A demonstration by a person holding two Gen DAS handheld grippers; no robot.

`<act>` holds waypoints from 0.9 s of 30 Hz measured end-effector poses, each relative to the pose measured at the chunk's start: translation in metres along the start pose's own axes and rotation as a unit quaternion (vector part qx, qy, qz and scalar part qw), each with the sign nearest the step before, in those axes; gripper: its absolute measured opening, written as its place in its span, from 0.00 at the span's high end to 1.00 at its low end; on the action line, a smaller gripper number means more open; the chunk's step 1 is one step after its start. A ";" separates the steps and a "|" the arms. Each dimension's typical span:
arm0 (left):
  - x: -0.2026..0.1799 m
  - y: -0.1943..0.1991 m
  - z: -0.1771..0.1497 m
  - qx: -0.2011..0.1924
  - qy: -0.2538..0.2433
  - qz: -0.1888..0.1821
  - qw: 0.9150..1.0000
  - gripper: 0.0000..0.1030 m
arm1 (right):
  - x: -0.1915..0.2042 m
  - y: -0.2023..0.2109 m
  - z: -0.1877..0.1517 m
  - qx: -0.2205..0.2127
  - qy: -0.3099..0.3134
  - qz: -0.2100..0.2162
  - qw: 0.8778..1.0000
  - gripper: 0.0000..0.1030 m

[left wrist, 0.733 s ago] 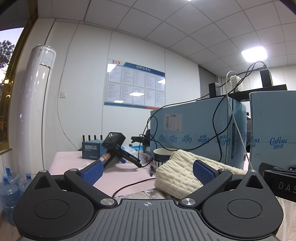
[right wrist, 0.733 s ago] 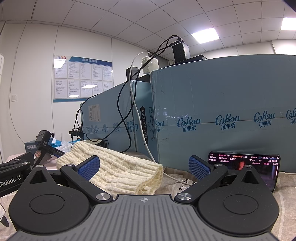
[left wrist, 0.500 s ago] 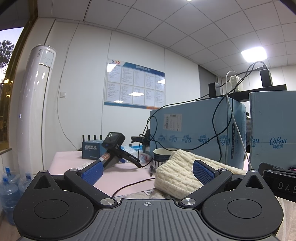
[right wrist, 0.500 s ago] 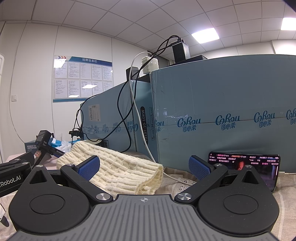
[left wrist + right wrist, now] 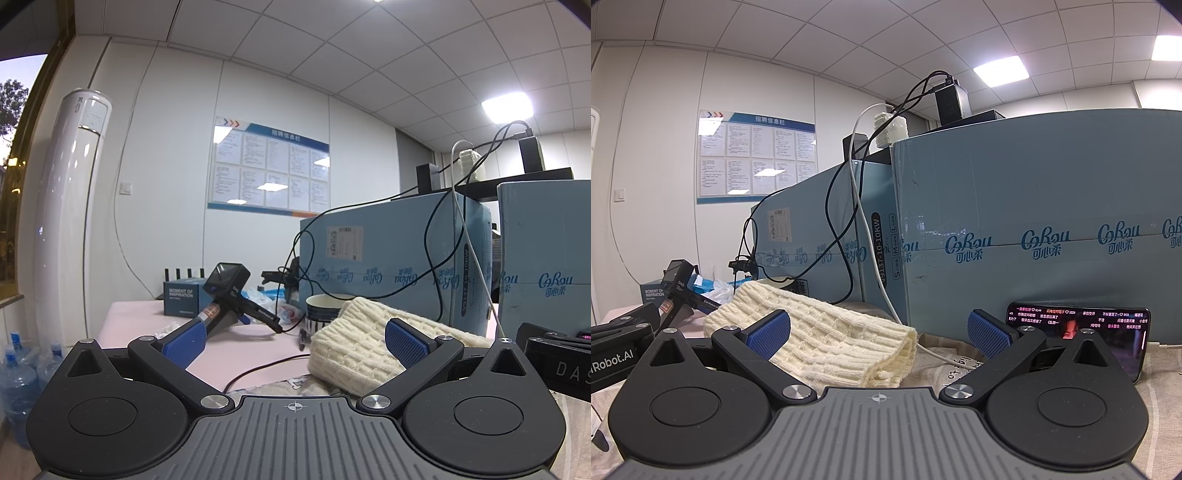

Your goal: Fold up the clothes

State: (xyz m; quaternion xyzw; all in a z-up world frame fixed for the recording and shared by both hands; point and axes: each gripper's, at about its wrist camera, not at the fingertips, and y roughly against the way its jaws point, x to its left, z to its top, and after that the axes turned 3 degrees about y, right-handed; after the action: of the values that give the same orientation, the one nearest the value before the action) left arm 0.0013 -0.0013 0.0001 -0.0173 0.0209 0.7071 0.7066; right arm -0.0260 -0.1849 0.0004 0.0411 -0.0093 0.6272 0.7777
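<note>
Cream knit between spread fingers, untouched.

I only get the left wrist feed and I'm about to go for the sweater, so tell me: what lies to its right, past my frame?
Observer: A phone leans against the blue carton, screen lit.
Operator: Anything between the phone and the cream knit sweater?
Observer: A white cable drops down the carton and runs beside the sweater's open cuff.
Operator: Is the right gripper on the sweater yet?
Observer: No, it's open with nothing pinched.
</note>
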 end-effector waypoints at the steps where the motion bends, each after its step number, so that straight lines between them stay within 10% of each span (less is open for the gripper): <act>1: 0.001 0.000 0.000 0.000 0.000 0.000 1.000 0.00 | 0.000 0.000 0.000 0.000 0.000 0.000 1.000 0.00; 27: 0.002 0.023 0.002 -0.057 0.002 -0.013 0.998 0.00 | 0.008 0.021 0.001 -0.059 0.033 -0.020 0.998 0.00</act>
State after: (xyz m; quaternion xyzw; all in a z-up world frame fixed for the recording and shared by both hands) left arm -0.0214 0.0006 0.0023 -0.0594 -0.0182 0.6981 0.7133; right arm -0.0450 -0.1723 0.0033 -0.0248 -0.0198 0.6106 0.7913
